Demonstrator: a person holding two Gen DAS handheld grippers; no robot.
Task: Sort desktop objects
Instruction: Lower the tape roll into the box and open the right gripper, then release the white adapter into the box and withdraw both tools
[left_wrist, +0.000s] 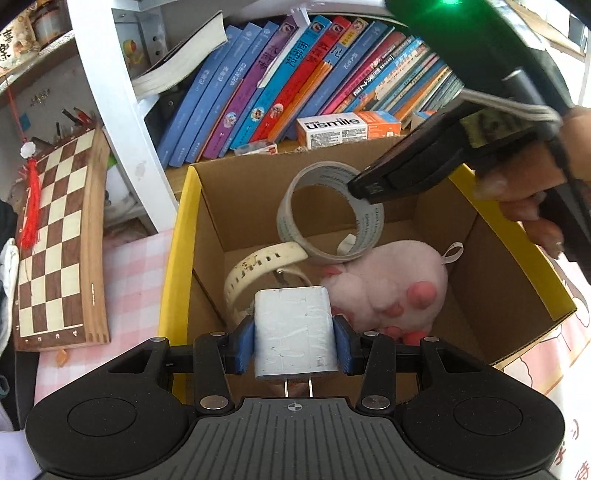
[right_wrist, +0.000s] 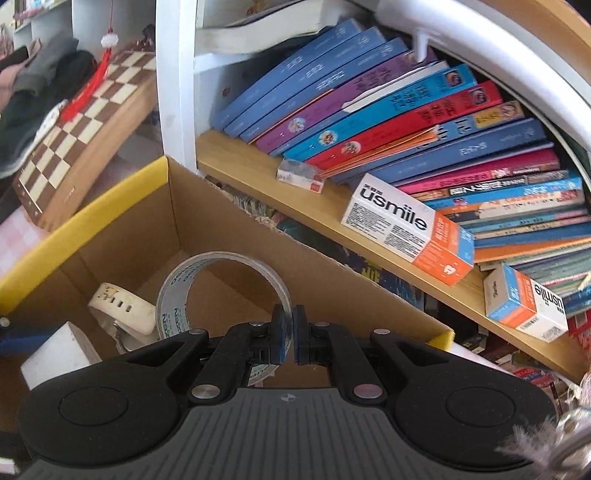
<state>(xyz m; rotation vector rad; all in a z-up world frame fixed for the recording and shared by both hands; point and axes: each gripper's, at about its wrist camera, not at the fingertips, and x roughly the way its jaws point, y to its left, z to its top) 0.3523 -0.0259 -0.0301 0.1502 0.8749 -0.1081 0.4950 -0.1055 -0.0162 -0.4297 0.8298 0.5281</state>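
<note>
My left gripper (left_wrist: 294, 338) is shut on a white charger plug (left_wrist: 295, 332), held over the open cardboard box (left_wrist: 184, 236) with yellow rims. My right gripper (right_wrist: 293, 338) is shut on the rim of a clear tape roll (right_wrist: 173, 291) and holds it inside the box; it also shows in the left wrist view (left_wrist: 364, 190) pinching the tape roll (left_wrist: 295, 201). In the box lie a pink plush toy (left_wrist: 391, 284) and a white watch strap (left_wrist: 255, 269). The strap (right_wrist: 122, 306) and the charger (right_wrist: 59, 354) also show in the right wrist view.
Behind the box, a shelf (right_wrist: 258, 177) holds a row of leaning books (left_wrist: 280, 81) and usmile boxes (right_wrist: 406, 229). A wooden chessboard (left_wrist: 55, 240) leans at the left on the pink checked tablecloth (left_wrist: 129, 284). A white shelf post (left_wrist: 118, 110) stands between them.
</note>
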